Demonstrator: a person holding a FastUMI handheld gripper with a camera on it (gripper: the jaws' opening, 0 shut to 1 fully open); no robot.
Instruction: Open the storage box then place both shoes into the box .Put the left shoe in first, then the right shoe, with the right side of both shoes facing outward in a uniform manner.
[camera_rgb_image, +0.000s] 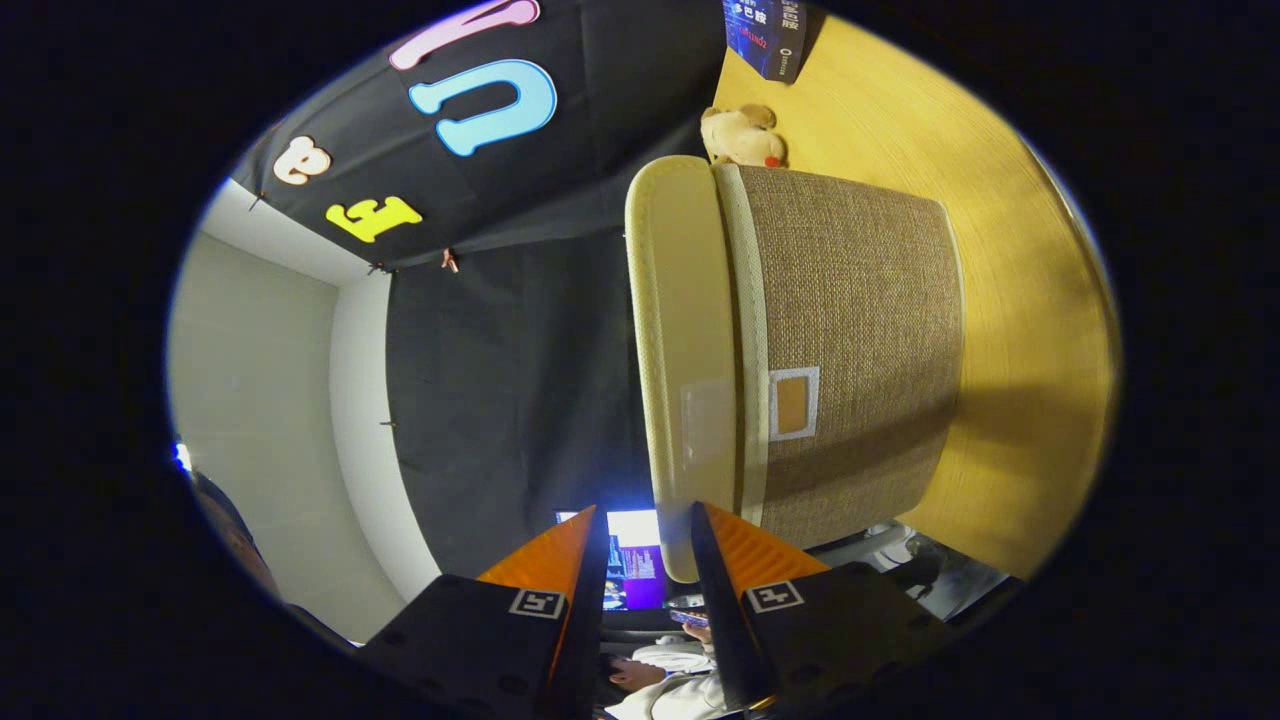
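My tongs (648, 560) stand with a narrow gap between the fingers, gripping nothing, their tips just short of the storage box (850, 350). The view is rolled sideways; the box's cream lid (680, 340) is shut on its woven body. The box rests on the yellow bench (1030, 300). A plush toy (742, 135) sits just beyond the box.
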